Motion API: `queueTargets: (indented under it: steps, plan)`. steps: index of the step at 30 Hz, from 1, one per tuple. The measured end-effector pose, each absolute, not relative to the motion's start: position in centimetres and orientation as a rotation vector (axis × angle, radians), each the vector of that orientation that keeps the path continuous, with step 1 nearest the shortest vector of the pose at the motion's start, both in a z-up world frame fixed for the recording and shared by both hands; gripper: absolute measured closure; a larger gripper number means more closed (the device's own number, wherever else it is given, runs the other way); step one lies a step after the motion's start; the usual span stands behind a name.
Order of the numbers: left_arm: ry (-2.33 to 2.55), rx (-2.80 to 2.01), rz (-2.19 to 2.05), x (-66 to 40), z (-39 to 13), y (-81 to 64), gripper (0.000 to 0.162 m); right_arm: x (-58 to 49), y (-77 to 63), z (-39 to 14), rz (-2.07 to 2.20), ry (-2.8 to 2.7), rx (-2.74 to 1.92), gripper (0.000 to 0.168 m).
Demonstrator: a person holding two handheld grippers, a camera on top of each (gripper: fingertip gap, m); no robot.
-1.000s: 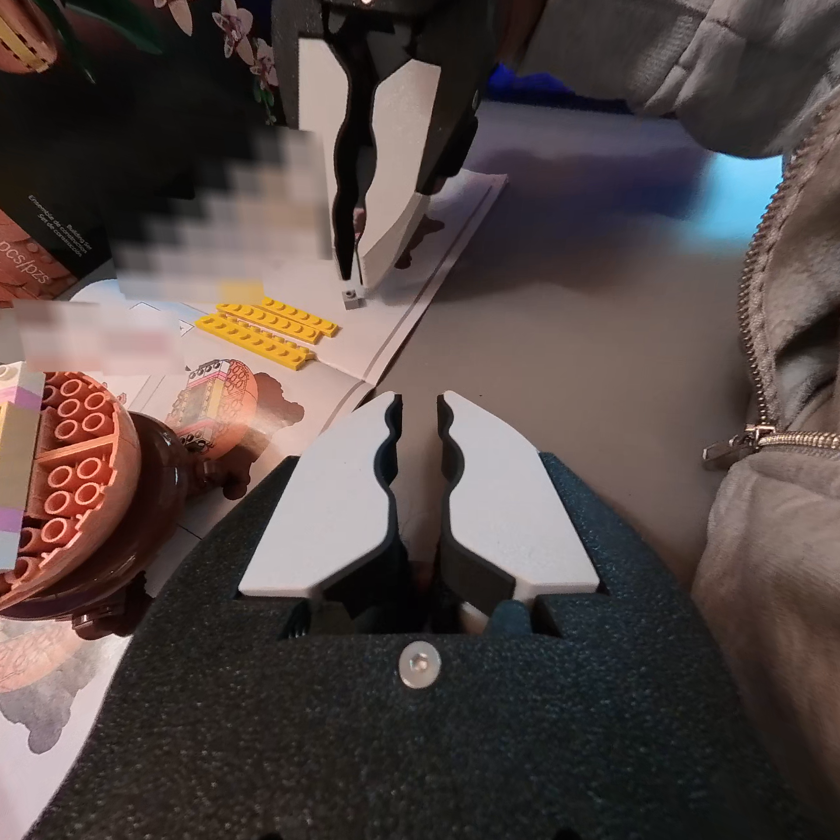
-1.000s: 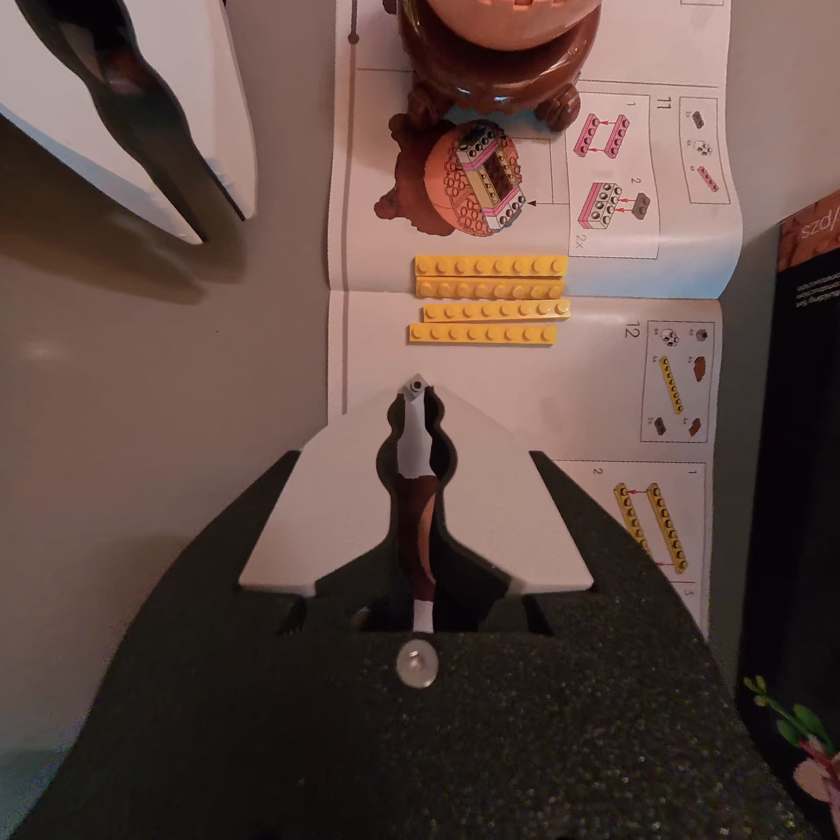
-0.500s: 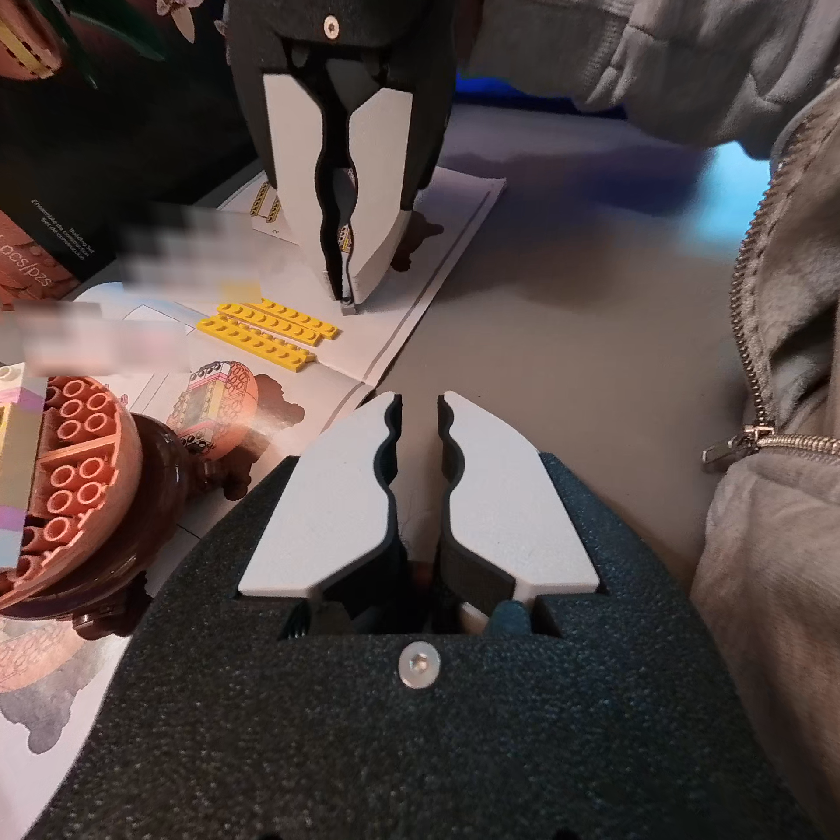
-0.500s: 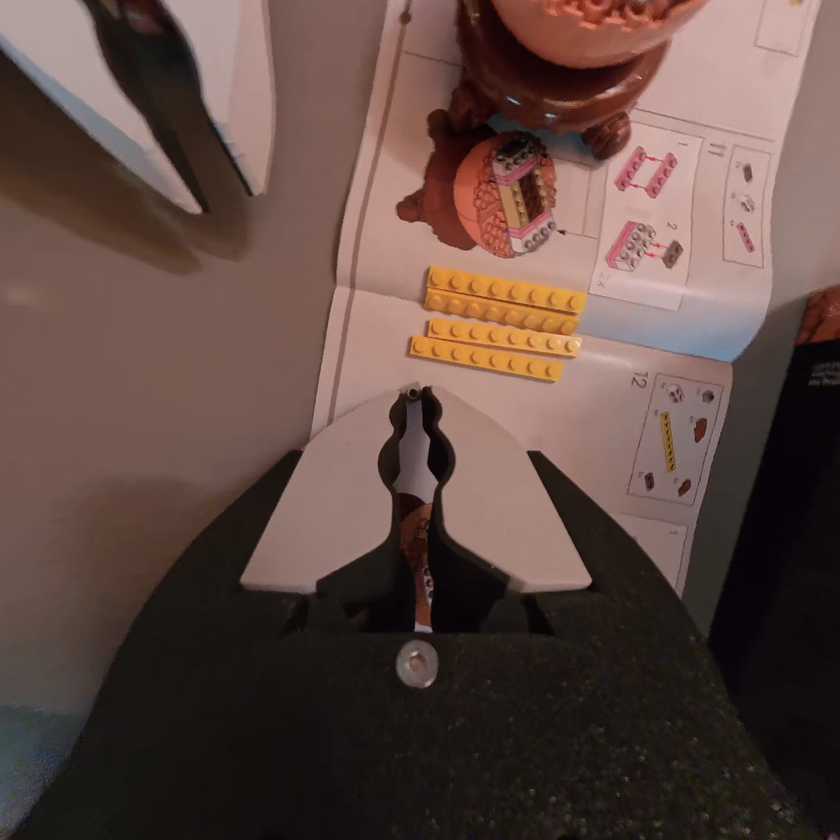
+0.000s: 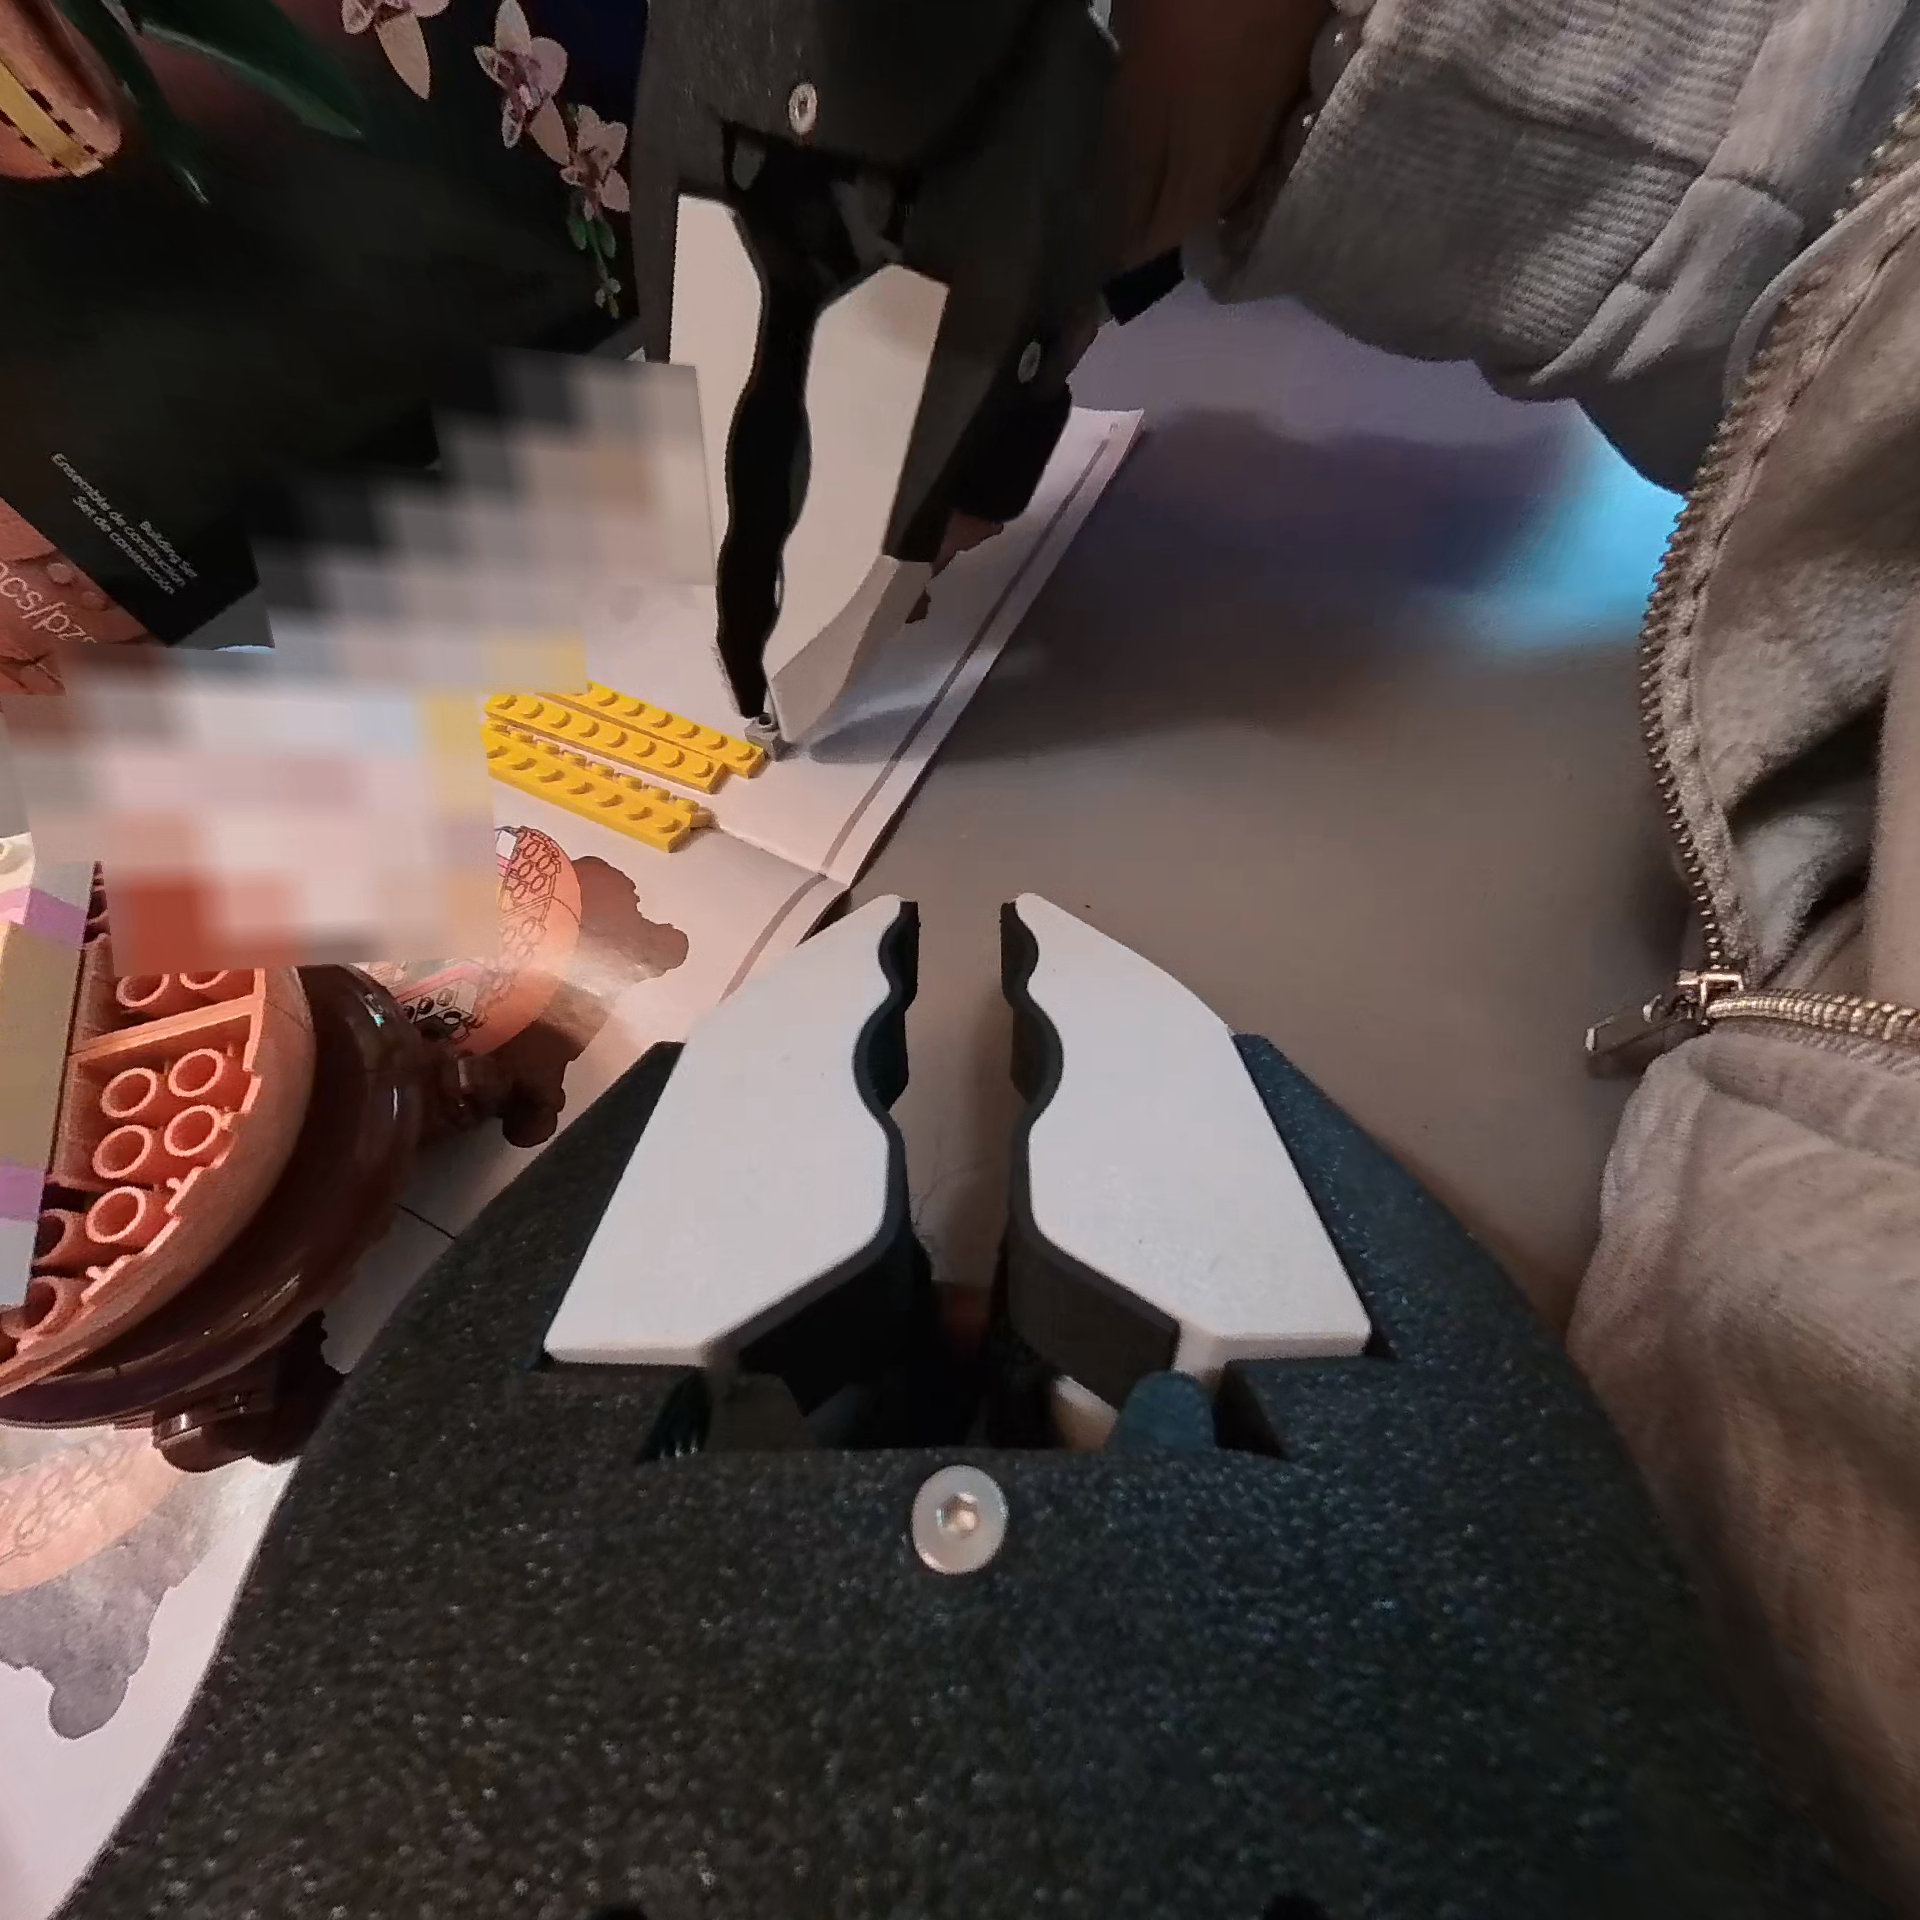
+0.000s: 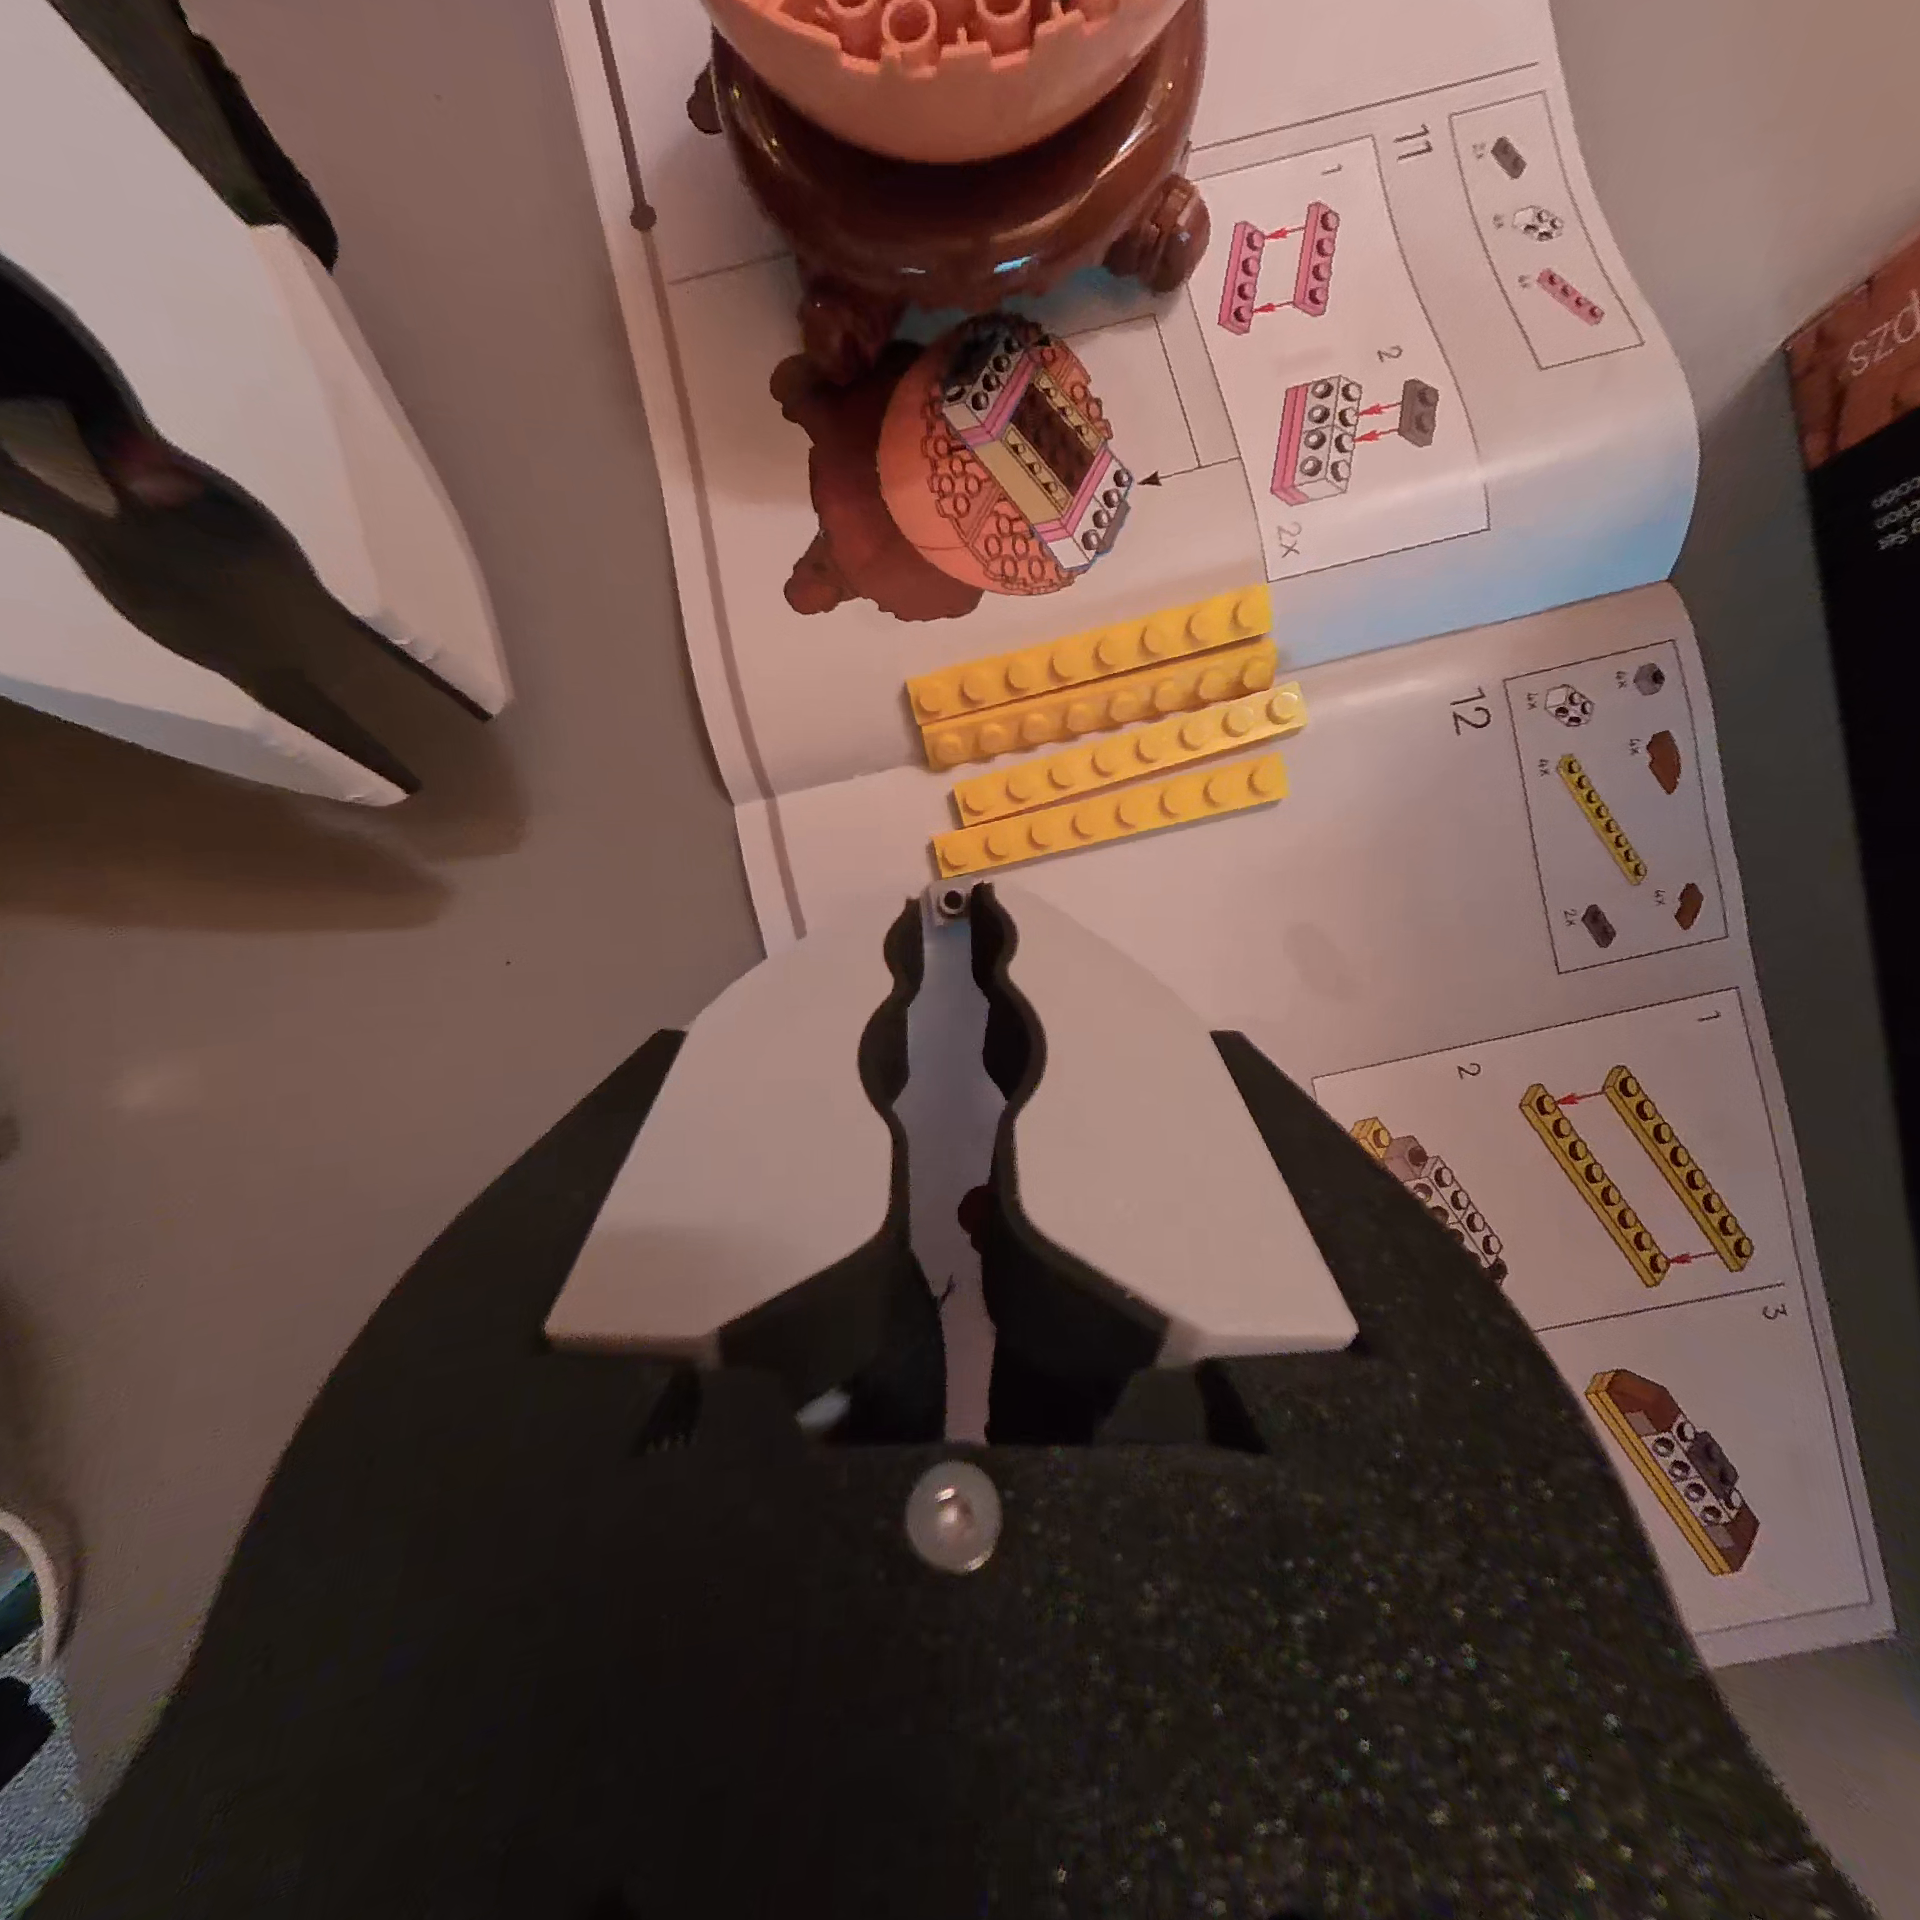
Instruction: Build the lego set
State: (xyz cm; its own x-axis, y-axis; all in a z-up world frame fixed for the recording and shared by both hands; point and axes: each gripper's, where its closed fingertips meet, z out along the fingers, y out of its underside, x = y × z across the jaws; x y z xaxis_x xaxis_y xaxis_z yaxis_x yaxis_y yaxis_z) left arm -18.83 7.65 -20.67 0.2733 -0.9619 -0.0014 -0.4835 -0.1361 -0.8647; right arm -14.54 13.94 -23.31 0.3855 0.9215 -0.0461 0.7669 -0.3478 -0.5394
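Observation:
Several yellow 1x8 plates (image 6: 1101, 727) lie side by side on the open instruction booklet (image 6: 1382, 935). My right gripper (image 6: 951, 896) is shut on a tiny grey brick (image 6: 948, 902), which is low over the page just short of the nearest plate's left end. The left wrist view shows the same right gripper (image 5: 767, 717), the grey brick (image 5: 762, 727) and the plates (image 5: 613, 758). A salmon round pot build on a brown stand (image 6: 956, 135) stands on the booklet beyond the plates; it also shows in the left wrist view (image 5: 125, 1195). My left gripper (image 5: 956, 914) is slightly open and empty over the grey table.
A black set box (image 6: 1870, 520) stands right of the booklet. My left gripper (image 6: 447, 748) hangs over the bare table at the upper left. A person's grey zipped jacket (image 5: 1766, 935) and sleeve fill the right of the left wrist view. Across from one pair of fingers to the other is roughly 8 centimeters.
My right gripper has carried the grey brick forward and down until it is at the end of the nearest yellow plate. The left gripper has stayed put.

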Motion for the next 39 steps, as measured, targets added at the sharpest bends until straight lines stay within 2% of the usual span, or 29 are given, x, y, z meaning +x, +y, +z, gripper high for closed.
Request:
queueTargets:
  steps: [10, 13, 17, 21, 26, 31, 34, 39]
  plan:
    - [1.332, -1.755, -0.750, -18.8, -20.8, 7.6, 0.147, -13.7, 14.0, -22.1, 0.463, -1.423, -2.195, 0.154]
    - [1.328, -1.760, -0.744, -18.8, -20.9, 7.7, 0.147, -12.0, 12.9, -19.7, 0.466, -1.345, -2.157, 0.155]
    - [1.329, -1.776, -0.728, -18.8, -21.1, 7.9, 0.147, -4.1, 9.6, -13.2, 0.345, -1.165, -2.140, 0.152]
    - [1.342, -1.803, -0.734, -18.4, -21.4, 8.0, 0.147, 9.2, 4.1, -9.0, 0.027, -1.041, -2.319, 0.146]
    - [1.298, -1.848, -0.730, -18.5, -21.6, 8.6, 0.147, 19.6, -3.1, -12.9, -0.007, -1.138, -2.587, 0.147]
    - [1.295, -1.871, -0.684, -18.6, -22.0, 8.9, 0.146, 20.6, -4.0, -18.5, 0.062, -1.216, -2.557, 0.147]
    - [1.320, -1.896, -0.647, -18.6, -22.5, 8.9, 0.146, 19.9, -2.3, -19.9, 0.074, -1.161, -2.498, 0.150]
    - [1.291, -1.924, -0.630, -18.7, -22.7, 9.4, 0.146, 19.7, -5.6, -20.8, 0.276, -1.502, -2.478, 0.156]
